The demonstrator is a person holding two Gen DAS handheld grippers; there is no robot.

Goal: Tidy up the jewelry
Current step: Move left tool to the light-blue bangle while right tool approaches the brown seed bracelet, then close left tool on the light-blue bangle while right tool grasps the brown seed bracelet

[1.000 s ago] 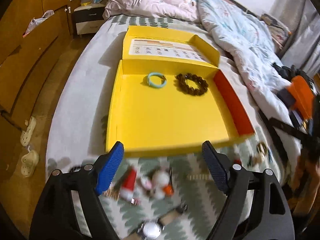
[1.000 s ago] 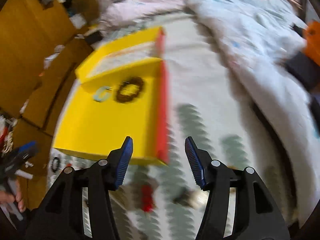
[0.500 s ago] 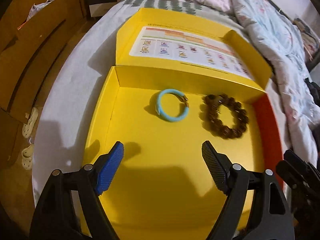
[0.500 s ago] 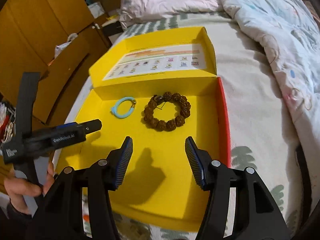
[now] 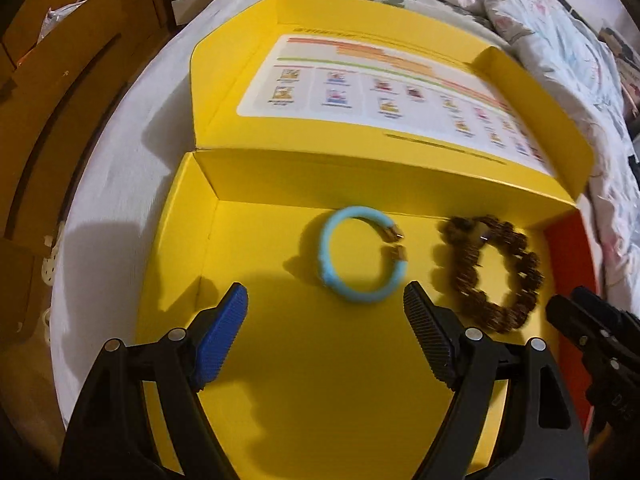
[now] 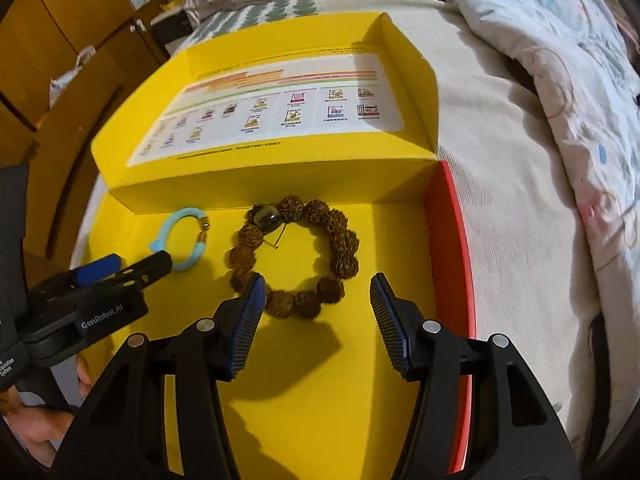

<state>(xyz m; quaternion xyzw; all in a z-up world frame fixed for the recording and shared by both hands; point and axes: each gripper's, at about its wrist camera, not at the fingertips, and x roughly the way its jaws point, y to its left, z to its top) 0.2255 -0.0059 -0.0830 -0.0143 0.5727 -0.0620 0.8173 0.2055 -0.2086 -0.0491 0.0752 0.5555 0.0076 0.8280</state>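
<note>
A: What could go wrong from here?

B: Both grippers are over the yellow box [image 6: 400,380], and neither holds anything. The left gripper [image 5: 326,340] has its jaws spread wide, just short of the blue bangle [image 5: 362,256]. The right gripper [image 6: 316,322] is also spread wide, its left pad at the near edge of the brown bead bracelet [image 6: 296,254]. In my judgement, a careless close could nudge the beads sideways rather than grip them. The bangle, thin and flat on the box floor, may slide away.

A: Could the grippers clash?

B: Possibly. The two pieces lie near each other, so the tools crowd together inside the box.

A: What does the box hold?

B: Only those two pieces, both near its back wall: the bangle toward the box's left side, the beads toward its red right wall [image 6: 452,248]. The open lid [image 6: 280,112] lies behind the back wall, showing a printed sheet [image 6: 272,112]. The box sits on a bed [image 6: 500,160].
</note>
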